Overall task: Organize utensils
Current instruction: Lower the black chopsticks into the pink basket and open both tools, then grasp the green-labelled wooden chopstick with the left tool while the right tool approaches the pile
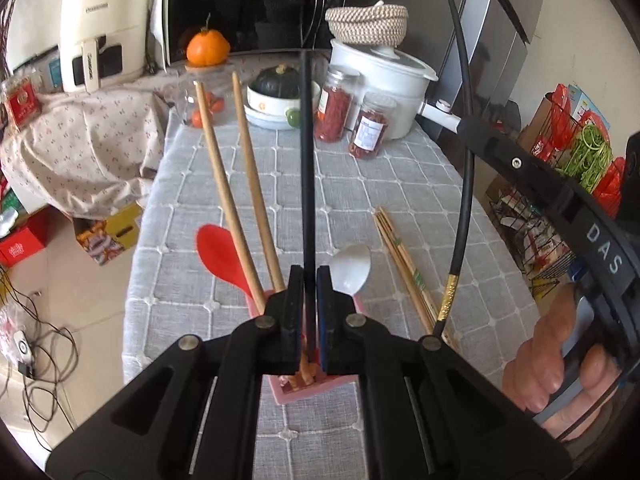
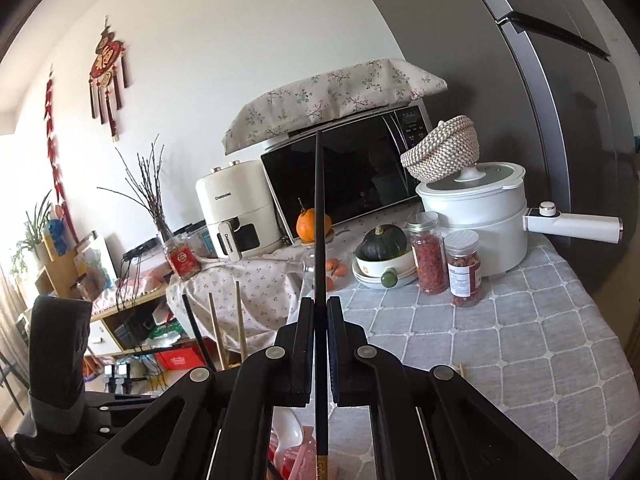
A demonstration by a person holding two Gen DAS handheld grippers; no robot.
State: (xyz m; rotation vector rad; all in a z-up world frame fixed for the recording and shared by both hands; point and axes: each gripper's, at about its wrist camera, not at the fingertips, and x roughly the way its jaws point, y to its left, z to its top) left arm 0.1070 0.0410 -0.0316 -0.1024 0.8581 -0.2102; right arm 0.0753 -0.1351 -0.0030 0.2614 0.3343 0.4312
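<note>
My left gripper [image 1: 310, 276] is shut on a black chopstick [image 1: 307, 160] that stands up over a pink utensil holder [image 1: 296, 394]. The holder contains a red spoon [image 1: 220, 256], a white spoon [image 1: 352, 268] and two wooden handles [image 1: 252, 168]. From the right, my right gripper [image 1: 476, 132] holds a second black chopstick [image 1: 466, 200], its gold end low beside the holder. In the right wrist view my right gripper [image 2: 320, 308] is shut on that chopstick [image 2: 319, 220] above the pink holder [image 2: 304, 452]. Several bamboo chopsticks [image 1: 404, 264] lie loose on the grey tablecloth [image 1: 360, 184].
At the table's far end stand a white pot [image 1: 384, 80], two jars [image 1: 336, 108], a squash in a bowl [image 1: 278, 84], an orange [image 1: 207, 46], a microwave [image 1: 248, 4] and an air fryer [image 1: 100, 28]. A fridge [image 2: 520, 80] and a wire rack [image 1: 560, 152] are on the right. Cables [image 1: 36, 344] lie on the floor at left.
</note>
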